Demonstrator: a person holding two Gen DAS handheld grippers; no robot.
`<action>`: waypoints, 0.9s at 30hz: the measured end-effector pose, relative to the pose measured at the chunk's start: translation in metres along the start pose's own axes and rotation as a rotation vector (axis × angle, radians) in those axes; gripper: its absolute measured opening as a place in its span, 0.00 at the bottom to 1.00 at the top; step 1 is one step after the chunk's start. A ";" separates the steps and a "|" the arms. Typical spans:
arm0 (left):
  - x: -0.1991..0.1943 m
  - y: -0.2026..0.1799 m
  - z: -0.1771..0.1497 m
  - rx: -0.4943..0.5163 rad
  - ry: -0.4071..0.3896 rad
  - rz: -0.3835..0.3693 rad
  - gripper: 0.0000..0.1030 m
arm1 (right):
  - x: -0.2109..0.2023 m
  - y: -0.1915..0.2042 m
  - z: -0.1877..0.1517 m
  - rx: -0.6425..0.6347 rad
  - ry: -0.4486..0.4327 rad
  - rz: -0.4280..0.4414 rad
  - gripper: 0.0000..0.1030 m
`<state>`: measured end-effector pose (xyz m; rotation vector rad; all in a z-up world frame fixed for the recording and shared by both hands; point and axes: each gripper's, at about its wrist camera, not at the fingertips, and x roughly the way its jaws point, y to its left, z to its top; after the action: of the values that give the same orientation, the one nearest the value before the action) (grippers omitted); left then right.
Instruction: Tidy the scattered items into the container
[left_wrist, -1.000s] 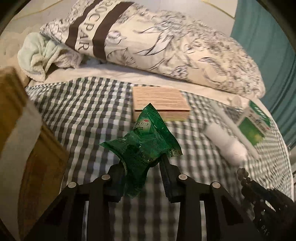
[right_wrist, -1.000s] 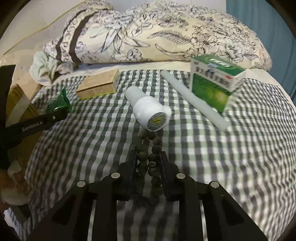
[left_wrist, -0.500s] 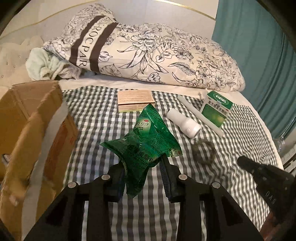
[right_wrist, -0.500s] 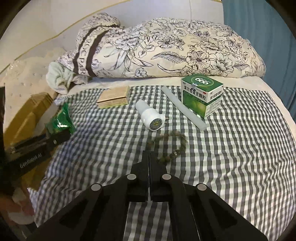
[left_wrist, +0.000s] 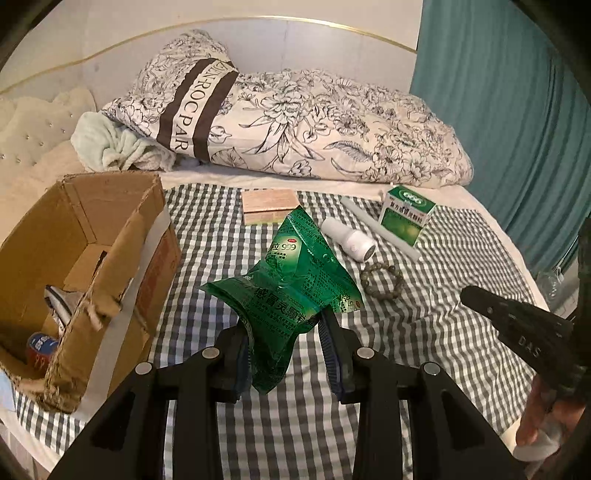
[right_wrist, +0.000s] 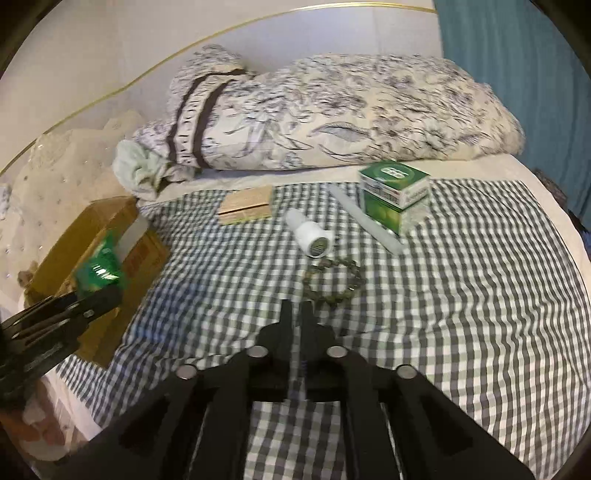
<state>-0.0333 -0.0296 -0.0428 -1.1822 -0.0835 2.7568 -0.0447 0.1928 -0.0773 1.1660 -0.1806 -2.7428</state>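
Since a second ago my left gripper (left_wrist: 284, 332) has pulled back and up with the green sachet (left_wrist: 291, 280) clamped between its fingers, and the cardboard box (left_wrist: 85, 258) has come into the left wrist view at left, open-topped, a few things already inside. So the sachet is off the bed and near the box, not yet over it; I judge the drop comes next. My right gripper (right_wrist: 297, 314) had its fingers around the bead bracelet (right_wrist: 334, 277) a second ago; now the jaws are nearly together with nothing in them, and the bracelet lies on the checked blanket (right_wrist: 461, 295) just ahead (grasp lost or abandoned, can't say). Still out: white bottle (right_wrist: 310, 234) on its side, green medicine box (right_wrist: 395, 195), white stick (right_wrist: 365, 221) beside it, tan flat box (right_wrist: 245, 208). The box's torn near wall (left_wrist: 110, 295) stands between sachet and opening, so I'd need to clear it.
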 end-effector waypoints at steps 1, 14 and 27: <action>0.002 0.000 -0.002 -0.001 0.007 0.002 0.33 | 0.002 -0.002 -0.002 0.002 0.001 0.005 0.17; 0.087 0.010 -0.013 -0.057 0.116 0.019 0.33 | 0.075 -0.019 0.001 0.024 0.050 -0.029 0.64; 0.170 0.035 0.001 -0.137 0.182 0.046 0.33 | 0.176 -0.017 0.009 -0.078 0.155 -0.152 0.73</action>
<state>-0.1537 -0.0385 -0.1672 -1.4825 -0.2312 2.7047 -0.1730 0.1763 -0.1979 1.4172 0.0351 -2.7415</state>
